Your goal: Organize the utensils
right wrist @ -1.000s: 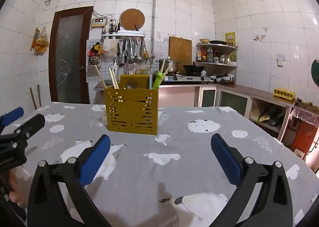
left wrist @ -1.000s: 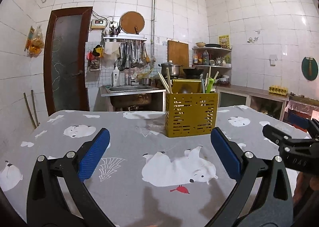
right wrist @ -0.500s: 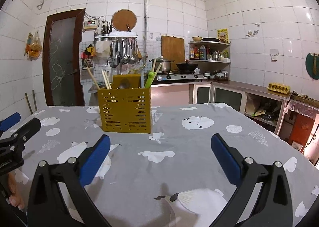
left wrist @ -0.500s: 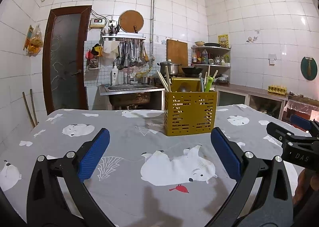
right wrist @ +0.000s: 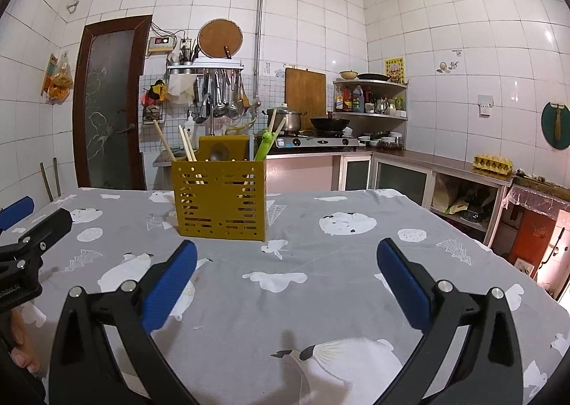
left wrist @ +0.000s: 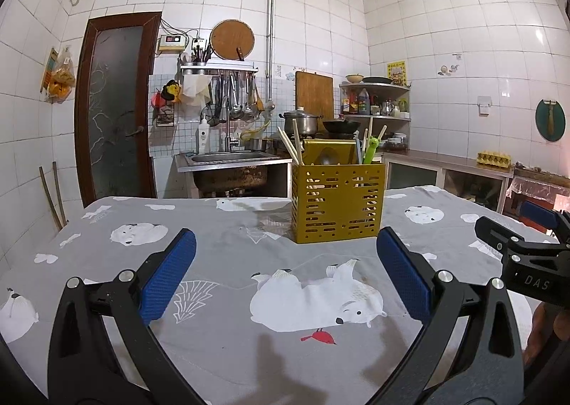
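A yellow perforated utensil holder (left wrist: pixel 337 202) stands on the table, also in the right wrist view (right wrist: pixel 219 199). It holds wooden chopsticks (left wrist: pixel 289 148), a metal spoon (left wrist: pixel 325 157) and a green-handled utensil (left wrist: pixel 370 150). My left gripper (left wrist: pixel 285 273) is open and empty, held above the cloth in front of the holder. My right gripper (right wrist: pixel 285 273) is open and empty, to the right of the holder. Each gripper shows at the edge of the other's view.
The table wears a grey cloth with polar bears (left wrist: pixel 228 298). Behind it are a sink (left wrist: pixel 231 170), a rack of hanging utensils (left wrist: pixel 231 98), a stove with a pot and wok (right wrist: pixel 313 136), and a counter (right wrist: pixel 445 170) along the right wall.
Both cameras have tilted up and drawn back slightly, so the holder sits a little lower in view. Both grippers stay open and empty.
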Demonstrator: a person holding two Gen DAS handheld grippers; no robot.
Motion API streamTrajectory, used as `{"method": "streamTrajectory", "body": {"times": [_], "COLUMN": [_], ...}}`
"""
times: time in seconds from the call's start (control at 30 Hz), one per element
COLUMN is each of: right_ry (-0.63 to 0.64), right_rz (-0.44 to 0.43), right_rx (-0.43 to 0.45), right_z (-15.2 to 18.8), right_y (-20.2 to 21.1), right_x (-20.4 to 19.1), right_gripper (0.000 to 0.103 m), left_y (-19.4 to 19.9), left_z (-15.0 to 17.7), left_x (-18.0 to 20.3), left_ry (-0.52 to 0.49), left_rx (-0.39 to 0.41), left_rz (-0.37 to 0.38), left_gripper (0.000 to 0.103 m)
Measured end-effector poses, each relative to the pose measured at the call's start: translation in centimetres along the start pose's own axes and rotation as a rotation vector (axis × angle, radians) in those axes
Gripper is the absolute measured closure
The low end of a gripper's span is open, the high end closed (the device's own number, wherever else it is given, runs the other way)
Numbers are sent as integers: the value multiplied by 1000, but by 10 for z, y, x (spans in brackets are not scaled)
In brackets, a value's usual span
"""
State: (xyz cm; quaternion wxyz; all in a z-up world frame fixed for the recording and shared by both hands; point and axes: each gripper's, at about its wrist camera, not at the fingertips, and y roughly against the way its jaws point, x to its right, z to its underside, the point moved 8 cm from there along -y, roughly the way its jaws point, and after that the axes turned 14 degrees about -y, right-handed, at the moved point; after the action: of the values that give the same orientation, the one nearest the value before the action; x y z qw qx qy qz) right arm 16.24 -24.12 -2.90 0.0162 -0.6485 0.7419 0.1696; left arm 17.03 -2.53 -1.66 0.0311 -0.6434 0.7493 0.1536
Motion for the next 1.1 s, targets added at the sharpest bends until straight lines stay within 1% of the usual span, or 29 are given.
{"method": "streamTrajectory", "body": {"times": [1.1], "right_ry": [-2], "right_rz": [3], "right_rx": [0], "right_z": [0], "right_y": [-1], "right_x": [1], "right_gripper": [4], "left_y": [-2], "left_z": [0], "left_x": [-2], "left_ry": [9], "left_rx": [-3], "left_rz": [4], "left_gripper": [5]}}
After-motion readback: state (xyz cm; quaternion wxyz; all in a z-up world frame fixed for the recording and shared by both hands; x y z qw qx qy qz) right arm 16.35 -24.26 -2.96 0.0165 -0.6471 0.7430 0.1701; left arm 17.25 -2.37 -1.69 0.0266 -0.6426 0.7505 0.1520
